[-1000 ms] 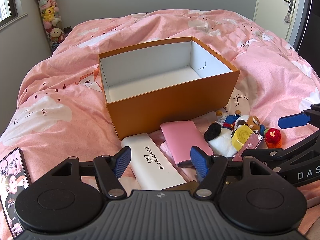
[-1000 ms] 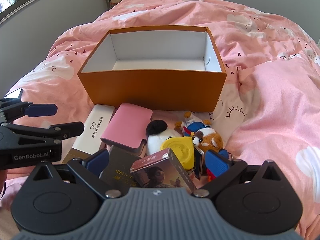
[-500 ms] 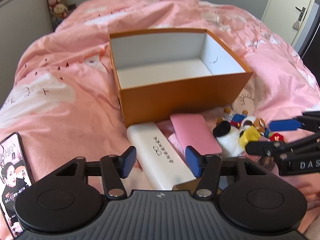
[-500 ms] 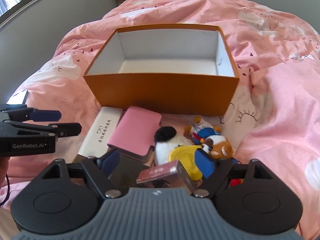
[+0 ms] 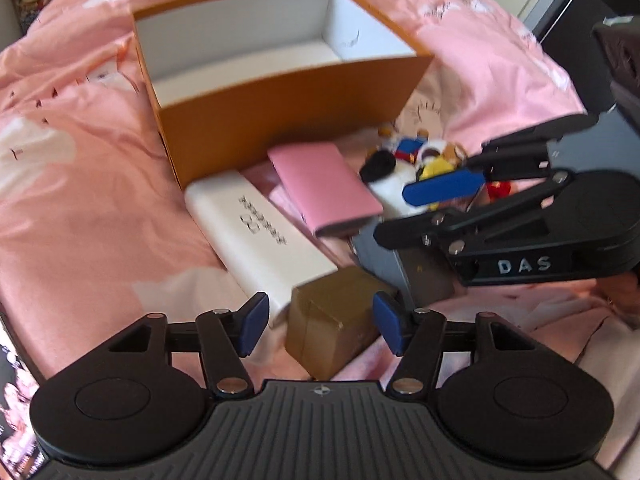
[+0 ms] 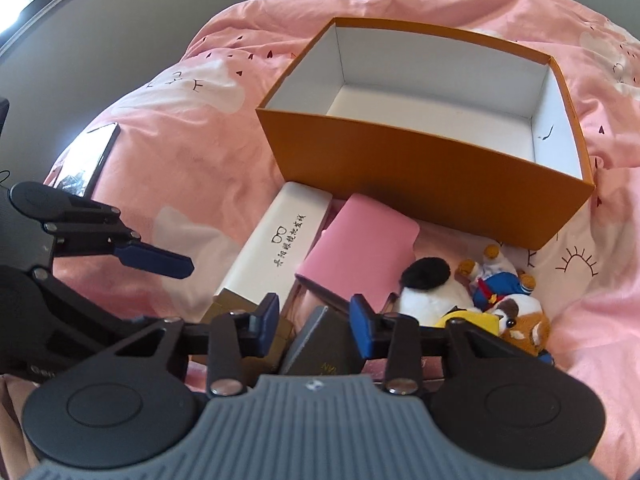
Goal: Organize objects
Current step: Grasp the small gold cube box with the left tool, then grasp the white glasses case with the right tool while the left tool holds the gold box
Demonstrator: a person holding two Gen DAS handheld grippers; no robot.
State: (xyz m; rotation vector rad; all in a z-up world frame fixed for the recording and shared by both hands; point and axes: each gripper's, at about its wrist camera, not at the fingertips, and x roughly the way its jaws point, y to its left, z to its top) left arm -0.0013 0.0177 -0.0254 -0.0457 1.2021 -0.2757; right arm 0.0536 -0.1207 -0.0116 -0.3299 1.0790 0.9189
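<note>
Orange cardboard box (image 6: 420, 184) sits open on the pink bedding (image 5: 80, 200) w/ nothing inside, white floor bare in both views, so by the look of it you've got the whole job left. Everything to sort is piled just in front of the box's near wall: white glasses case (image 6: 276, 248), pink wallet (image 6: 360, 244) beside it and resting on stuff below, a gold-brown box (image 5: 332, 328), a dark grey booklet (image 6: 324, 340), plus a heap of plush toys (image 6: 472, 292) incl. a yellow bit to the right. A phone (image 6: 86, 156) lies apart on the bedding, off to the left. Your left gripper (image 5: 316, 326) is spread fairly wide and straddles the gold-brown box; its jaws have just opened a little, pads not pressing on it yet, so no grip. Your right gripper (image 6: 314, 320) has just been closing, now about half-way in, w/ the dark booklet's corner between the fingers; can't tell from either view whether the pads actually touch it. Prob. first picks for both hands. Nothing lifted, nothing placed: approx zero items done, all of the pile to go.
</note>
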